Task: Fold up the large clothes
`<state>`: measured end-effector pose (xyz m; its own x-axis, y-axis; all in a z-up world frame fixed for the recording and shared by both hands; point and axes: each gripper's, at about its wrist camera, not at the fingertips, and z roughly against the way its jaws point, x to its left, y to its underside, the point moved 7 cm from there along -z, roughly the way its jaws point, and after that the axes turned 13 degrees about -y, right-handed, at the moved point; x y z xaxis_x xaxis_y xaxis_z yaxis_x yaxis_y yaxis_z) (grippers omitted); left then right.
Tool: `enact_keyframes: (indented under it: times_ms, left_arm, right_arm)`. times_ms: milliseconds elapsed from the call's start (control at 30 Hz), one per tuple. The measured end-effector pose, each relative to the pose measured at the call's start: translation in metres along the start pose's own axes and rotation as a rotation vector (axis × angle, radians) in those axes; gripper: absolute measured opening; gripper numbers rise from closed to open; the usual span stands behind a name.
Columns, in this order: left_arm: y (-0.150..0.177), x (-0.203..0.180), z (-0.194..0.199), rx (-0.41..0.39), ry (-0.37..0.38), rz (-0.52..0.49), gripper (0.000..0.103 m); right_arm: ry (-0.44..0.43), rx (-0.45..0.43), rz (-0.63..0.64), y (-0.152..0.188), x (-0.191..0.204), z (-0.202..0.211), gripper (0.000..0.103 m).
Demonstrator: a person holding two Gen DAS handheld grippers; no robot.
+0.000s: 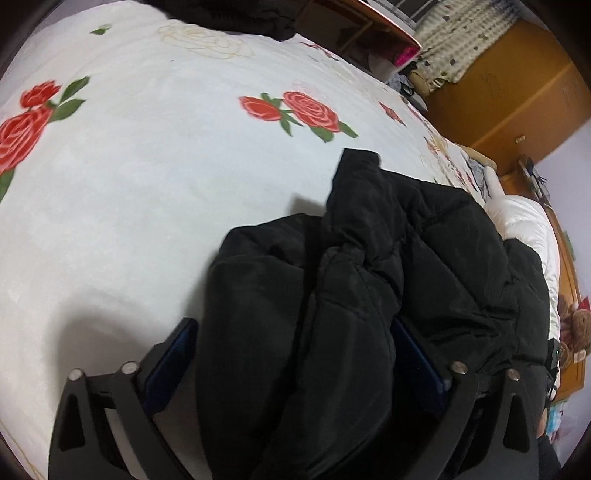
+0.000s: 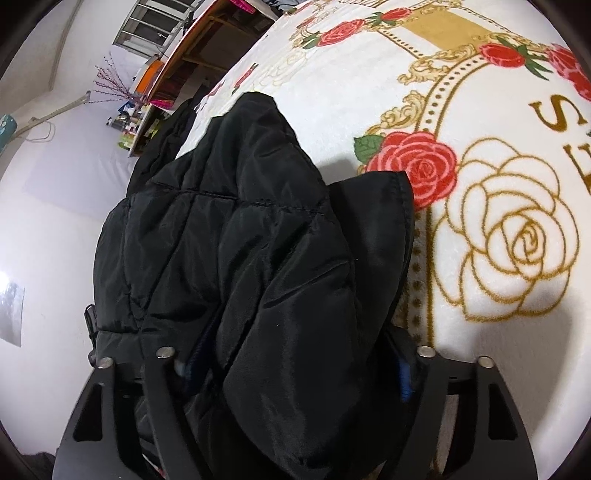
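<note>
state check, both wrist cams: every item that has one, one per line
black puffer jacket: bunched, thick folds gripped by both claws, over the bed
left claw: shut on jacket fabric
right claw: shut on jacket fabric
rose blanket: spread flat on the bed
second dark garment: lying at the blanket's far edge, untouched

Left tongs (image 1: 291,354), right tongs (image 2: 291,354): both clamped.

A white blanket (image 1: 147,192) with red roses (image 1: 310,110) covers the bed — an orange-brown wardrobe (image 1: 509,88) stands beyond.
</note>
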<state>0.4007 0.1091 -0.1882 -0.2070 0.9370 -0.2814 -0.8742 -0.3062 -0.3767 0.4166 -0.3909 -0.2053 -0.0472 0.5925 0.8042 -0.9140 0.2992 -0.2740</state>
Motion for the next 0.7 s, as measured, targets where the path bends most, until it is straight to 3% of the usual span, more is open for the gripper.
enact_keyframes:
  times_ms: [33, 100, 133, 200, 433, 700]
  left_arm:
    - [0.000, -0.004, 0.004, -0.005, 0.026, -0.003, 0.070]
    - [0.000, -0.013, 0.016, -0.036, -0.012, -0.050, 0.050]
    - [0.000, -0.017, 0.022, -0.053, -0.031, -0.071, 0.043]
    - [-0.002, -0.021, 0.033, -0.072, -0.055, -0.082, 0.037]
    - [-0.014, -0.032, 0.085, -0.134, -0.067, -0.107, 0.032]
    - [-0.028, -0.043, 0.157, -0.219, -0.061, -0.131, 0.032]
  right_arm:
    - [-0.001, -0.010, 0.011, 0.000, 0.004, 0.002, 0.062]
    - [0.013, -0.020, 0.038, 0.000, 0.013, 0.004, 0.044]
    - [0.026, -0.025, 0.056, -0.001, 0.020, 0.006, 0.041]
    - [0.033, -0.037, 0.060, -0.002, 0.027, 0.010, 0.033]
    - [0.058, -0.062, 0.103, 0.000, 0.057, 0.040, 0.022]
    - [0.028, -0.099, 0.140, 0.014, 0.098, 0.079, 0.013]
